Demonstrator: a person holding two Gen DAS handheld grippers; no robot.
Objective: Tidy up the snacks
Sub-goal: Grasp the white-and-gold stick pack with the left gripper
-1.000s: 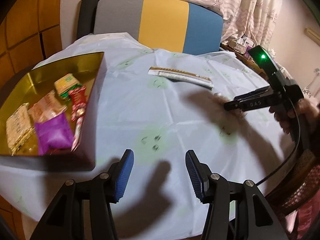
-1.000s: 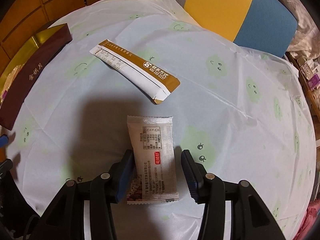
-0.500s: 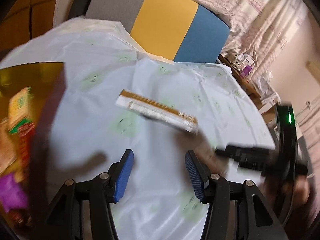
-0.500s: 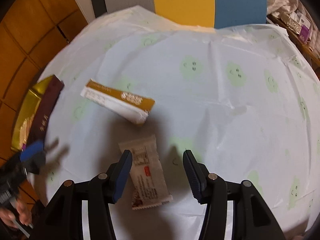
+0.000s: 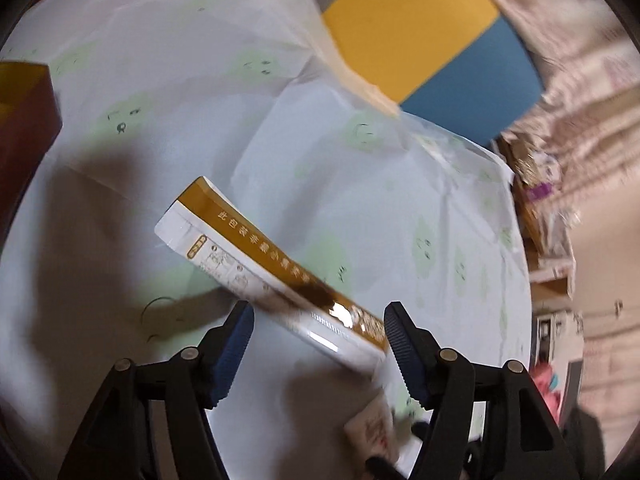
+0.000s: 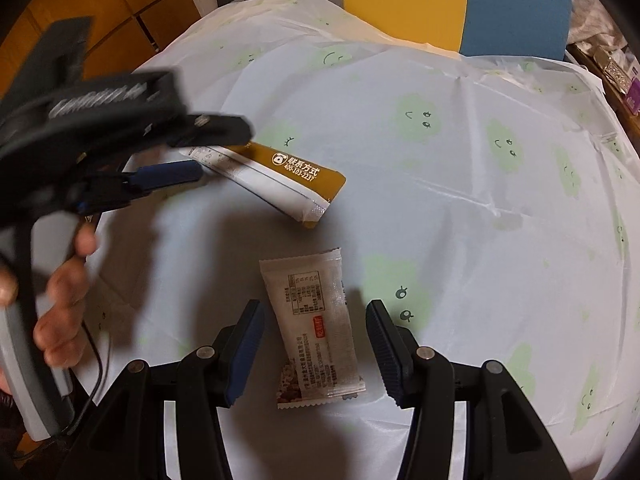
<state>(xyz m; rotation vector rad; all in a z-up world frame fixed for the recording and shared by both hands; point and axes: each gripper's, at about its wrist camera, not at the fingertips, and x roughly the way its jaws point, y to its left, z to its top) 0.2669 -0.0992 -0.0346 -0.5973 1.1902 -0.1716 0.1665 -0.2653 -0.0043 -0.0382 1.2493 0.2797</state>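
Left gripper [image 5: 318, 340] — we are opening our jaws, the gold-and-white stick pack [image 5: 276, 276] lying slantwise between them, unpinched | right gripper [image 6: 316, 346] — jaws spread astride the white snack sachet [image 6: 314, 328], pads clear | only our right view shows the hand [image 6: 60, 300] | only our left view shows the box corner [image 5: 24, 120] far left of the jaws

The long gold-and-white sachet [image 6: 280, 178] gives the clearest print: a white telephone symbol, then the characters 联系方式, and under them the number 400-103-2237, all on its gold band. From the left wrist view, that same sachet [image 5: 276, 268] carries a row of gold-band characters starting 此包装, the rest too smeared to read. The white snack packet [image 6: 314, 324] shows a nutrition table and a small red label, both too small to make out. White lettering runs along the left gripper [image 6: 188, 152] body, blurred beyond reading.
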